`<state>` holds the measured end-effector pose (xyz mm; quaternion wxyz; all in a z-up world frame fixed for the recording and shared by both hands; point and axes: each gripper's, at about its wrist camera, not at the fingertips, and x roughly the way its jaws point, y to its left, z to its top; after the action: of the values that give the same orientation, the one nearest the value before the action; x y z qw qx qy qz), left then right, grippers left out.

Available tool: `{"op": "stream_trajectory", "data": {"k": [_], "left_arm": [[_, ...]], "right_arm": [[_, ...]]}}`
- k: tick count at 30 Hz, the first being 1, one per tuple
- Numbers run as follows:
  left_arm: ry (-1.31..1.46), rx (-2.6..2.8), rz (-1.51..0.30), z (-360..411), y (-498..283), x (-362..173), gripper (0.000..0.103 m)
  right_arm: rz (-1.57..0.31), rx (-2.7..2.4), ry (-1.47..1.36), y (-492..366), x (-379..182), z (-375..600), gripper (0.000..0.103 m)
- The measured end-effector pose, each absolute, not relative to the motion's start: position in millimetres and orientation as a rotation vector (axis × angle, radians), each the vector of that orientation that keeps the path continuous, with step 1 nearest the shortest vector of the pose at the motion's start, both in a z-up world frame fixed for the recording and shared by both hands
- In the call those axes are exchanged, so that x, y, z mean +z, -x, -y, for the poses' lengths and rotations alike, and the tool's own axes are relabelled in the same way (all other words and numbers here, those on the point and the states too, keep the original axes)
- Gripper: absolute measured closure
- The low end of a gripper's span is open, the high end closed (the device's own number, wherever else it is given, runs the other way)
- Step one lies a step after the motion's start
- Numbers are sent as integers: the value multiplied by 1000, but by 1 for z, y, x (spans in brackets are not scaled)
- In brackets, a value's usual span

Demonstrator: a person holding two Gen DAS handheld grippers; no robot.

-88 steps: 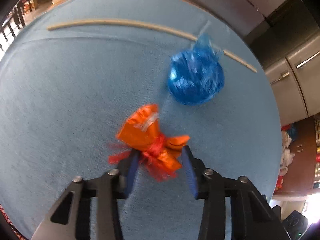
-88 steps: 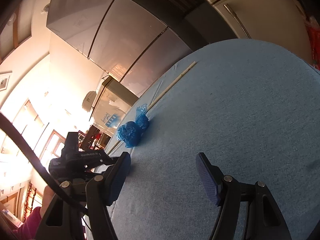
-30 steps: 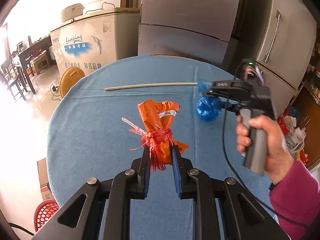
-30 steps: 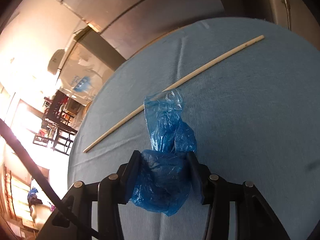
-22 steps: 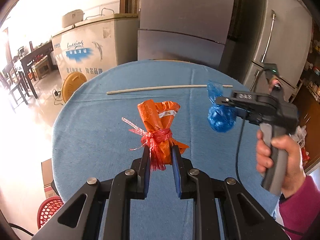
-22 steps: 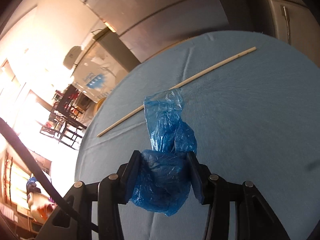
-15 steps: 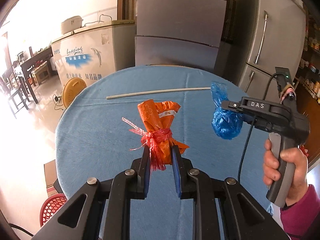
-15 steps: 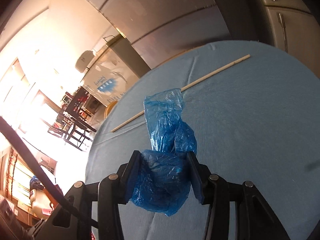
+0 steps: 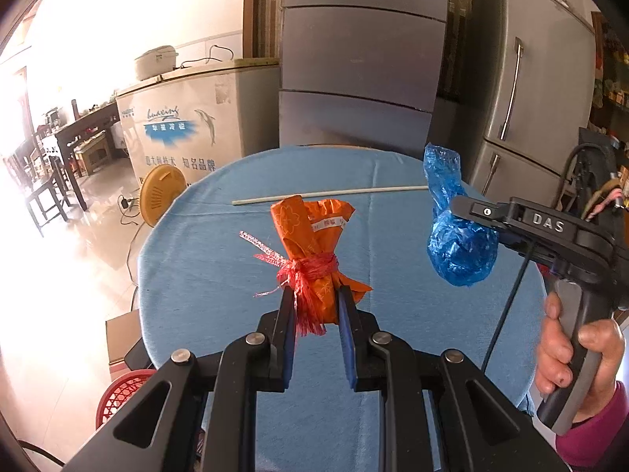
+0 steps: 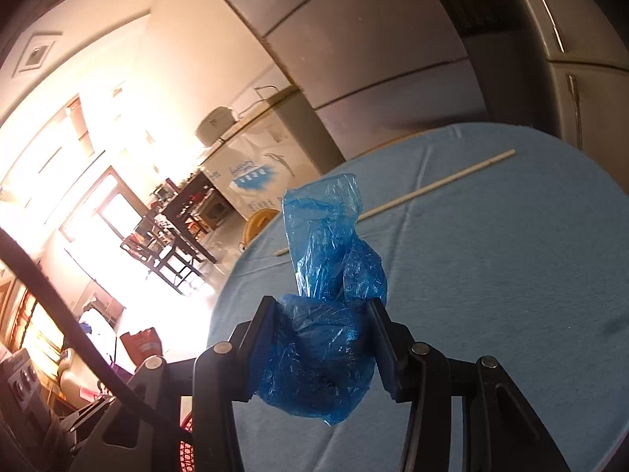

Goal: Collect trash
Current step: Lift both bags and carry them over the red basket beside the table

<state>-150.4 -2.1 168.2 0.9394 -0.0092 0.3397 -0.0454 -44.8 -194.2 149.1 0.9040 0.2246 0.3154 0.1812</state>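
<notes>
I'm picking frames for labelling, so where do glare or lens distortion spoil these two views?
Left wrist view: window glare washes out the floor at left; the orange bundle and blue bag stay sharp, though the fridge bows. Right wrist view: tilted, glare bleaches the room at left, the stick curves.

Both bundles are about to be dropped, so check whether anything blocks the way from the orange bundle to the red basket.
Only the table edge does. The left gripper holds the orange bundle above the tabletop; the red basket sits on the floor, lower left.
</notes>
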Motion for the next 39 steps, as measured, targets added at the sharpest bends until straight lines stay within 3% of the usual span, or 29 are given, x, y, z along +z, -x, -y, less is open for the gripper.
{"op": "stream_trajectory", "data": {"k": [39], "left_arm": [[66,91,-569,-89,221,193,82]], "right_arm": [[-535,663,-237,133,212,67,53]]}}
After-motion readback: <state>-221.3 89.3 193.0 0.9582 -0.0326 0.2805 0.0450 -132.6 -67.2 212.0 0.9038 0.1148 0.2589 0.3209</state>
